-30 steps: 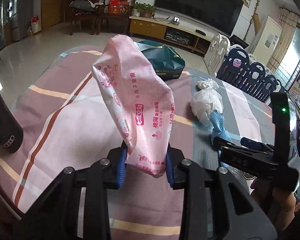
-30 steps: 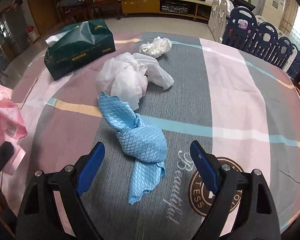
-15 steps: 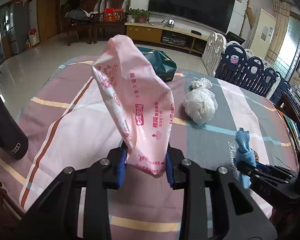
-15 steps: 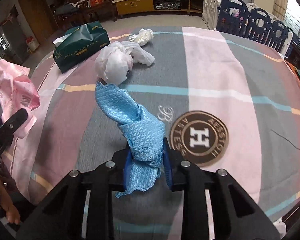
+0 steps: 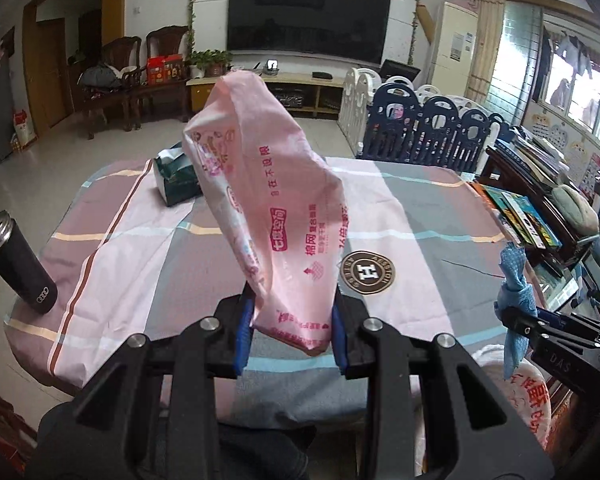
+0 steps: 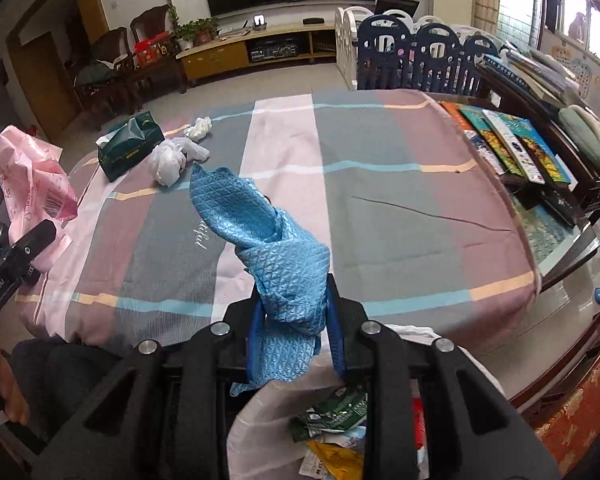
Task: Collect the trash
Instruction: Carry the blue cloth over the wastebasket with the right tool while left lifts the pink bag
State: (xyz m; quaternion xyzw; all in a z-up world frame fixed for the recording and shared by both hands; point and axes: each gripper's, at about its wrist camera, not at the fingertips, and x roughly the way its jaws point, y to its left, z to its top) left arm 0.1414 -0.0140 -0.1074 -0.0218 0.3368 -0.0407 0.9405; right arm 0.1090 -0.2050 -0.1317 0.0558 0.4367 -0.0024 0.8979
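While the left gripper (image 5: pixel 292 330) pinches the lower end of a pink plastic wrapper (image 5: pixel 272 216) that stands up from between its blue pads above the striped tablecloth (image 5: pixel 140 232), the right gripper (image 6: pixel 294 328) is clamped on a crumpled blue quilted wrapper (image 6: pixel 272 248) whose top leans up and to the left. Below the right gripper, off the table's near edge, sits a white trash bag (image 6: pixel 260 420) with scraps in it. Two white crumpled wads (image 6: pixel 172 156) lie on the cloth beside a green tissue pack (image 6: pixel 130 144).
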